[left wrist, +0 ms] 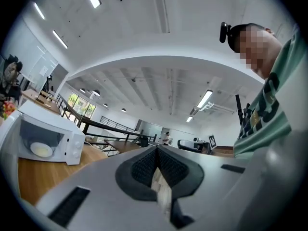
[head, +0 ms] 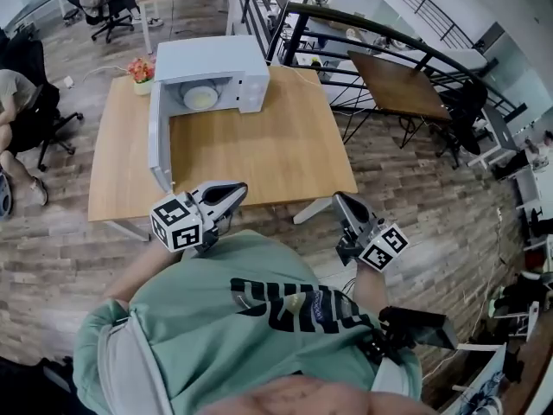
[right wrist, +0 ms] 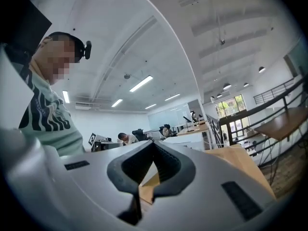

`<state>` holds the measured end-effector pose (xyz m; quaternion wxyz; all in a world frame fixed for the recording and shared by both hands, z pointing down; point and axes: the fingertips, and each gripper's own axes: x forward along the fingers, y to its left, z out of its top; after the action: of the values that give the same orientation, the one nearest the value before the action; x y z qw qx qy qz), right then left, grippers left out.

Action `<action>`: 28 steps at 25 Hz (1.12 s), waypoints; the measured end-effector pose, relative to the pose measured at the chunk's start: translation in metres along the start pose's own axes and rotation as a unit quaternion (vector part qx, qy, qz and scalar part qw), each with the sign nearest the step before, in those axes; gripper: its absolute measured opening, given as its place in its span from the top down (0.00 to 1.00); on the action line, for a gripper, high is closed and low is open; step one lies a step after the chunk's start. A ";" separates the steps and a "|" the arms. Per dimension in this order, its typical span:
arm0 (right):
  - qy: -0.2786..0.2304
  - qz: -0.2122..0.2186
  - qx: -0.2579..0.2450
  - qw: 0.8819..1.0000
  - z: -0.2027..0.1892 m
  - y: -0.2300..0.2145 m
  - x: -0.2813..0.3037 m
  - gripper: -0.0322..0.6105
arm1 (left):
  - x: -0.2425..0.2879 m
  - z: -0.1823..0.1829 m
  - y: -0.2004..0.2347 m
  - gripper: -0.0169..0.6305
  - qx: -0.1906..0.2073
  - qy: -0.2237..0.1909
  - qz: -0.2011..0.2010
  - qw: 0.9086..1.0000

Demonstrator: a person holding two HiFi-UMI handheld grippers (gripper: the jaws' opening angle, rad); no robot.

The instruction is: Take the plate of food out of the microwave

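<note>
Resting inside the microwave, the plate of food is lying on the floor of the cavity, and the microwave door is standing wide open. The left gripper is hovering well apart from the microwave, near the outer end of its open door, and its jaws are pressing together with nothing between them. The right gripper is hanging farther from the microwave, off the near edge of the table. Its jaws are also meeting each other and holding nothing. The plate is lying far from both pairs of jaws.
</note>
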<state>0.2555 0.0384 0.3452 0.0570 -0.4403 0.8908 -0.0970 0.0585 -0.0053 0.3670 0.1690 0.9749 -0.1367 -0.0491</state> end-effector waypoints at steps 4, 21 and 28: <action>0.001 0.006 -0.009 1.000 0.009 0.006 0.066 0.94 | -0.023 0.031 0.048 0.97 0.010 -0.016 -0.003 1.000; 0.082 0.123 0.007 0.989 -0.016 -0.022 0.262 0.94 | -0.073 0.063 0.175 0.97 0.012 -0.056 0.089 0.994; 0.085 0.250 0.031 0.964 -0.033 -0.104 0.290 0.94 | -0.012 0.043 0.205 0.97 0.003 -0.060 0.222 0.973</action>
<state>0.1540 -0.2505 0.3955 0.0169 -0.1919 0.9706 -0.1440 -0.0105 -0.2007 0.3975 0.1638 0.9159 -0.3600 -0.0682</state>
